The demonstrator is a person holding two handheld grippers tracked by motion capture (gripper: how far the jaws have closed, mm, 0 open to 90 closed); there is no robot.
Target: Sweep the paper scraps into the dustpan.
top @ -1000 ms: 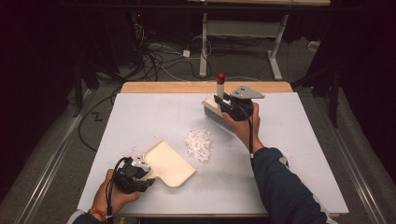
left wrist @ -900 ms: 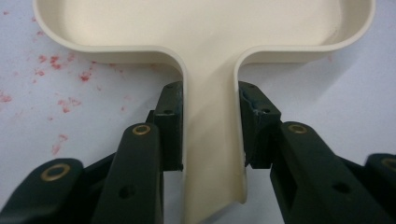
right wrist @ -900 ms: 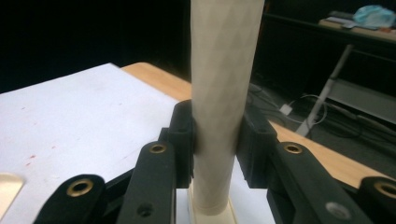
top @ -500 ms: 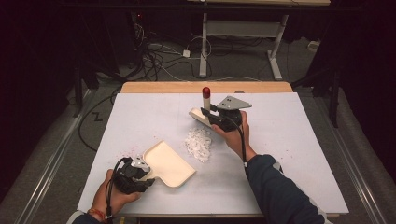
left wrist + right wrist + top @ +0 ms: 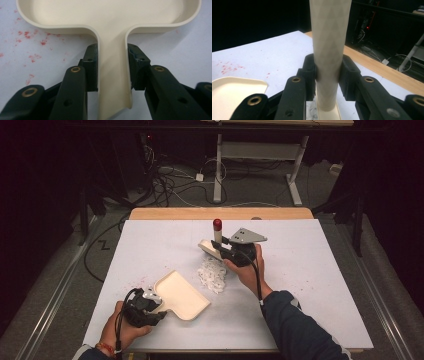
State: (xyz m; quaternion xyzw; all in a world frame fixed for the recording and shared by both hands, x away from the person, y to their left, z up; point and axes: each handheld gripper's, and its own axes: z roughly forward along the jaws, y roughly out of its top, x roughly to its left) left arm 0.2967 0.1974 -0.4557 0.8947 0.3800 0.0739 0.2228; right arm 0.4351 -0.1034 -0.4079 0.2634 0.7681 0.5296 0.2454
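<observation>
A: What's the biggest thing here?

B: The surface [image 5: 320,285], covered in white, with a wooden strip along its far edge and faint red specks scattered across it.

A: And on it?

B: A cream dustpan [image 5: 181,295] lies flat near the front left corner, its open mouth facing toward the middle. The left claw [image 5: 150,305] is clamped on the dustpan's handle; in the left gripper view both pads press against the sides of that handle [image 5: 113,75].

A: Anything near the mouth?

B: A pile of white scraps [image 5: 212,275] sits just beyond the pan's far corner, between the pan and the other hand.

A: What is the other hand doing?

B: The right claw [image 5: 226,251] grips a cream brush [image 5: 210,248] by its upright handle, which ends in a red tip [image 5: 217,224]. In the right gripper view the jaws close on both sides of the round shaft [image 5: 329,62]. The brush head stands right at the far side of the scraps; whether the bristles touch them I cannot tell.
</observation>
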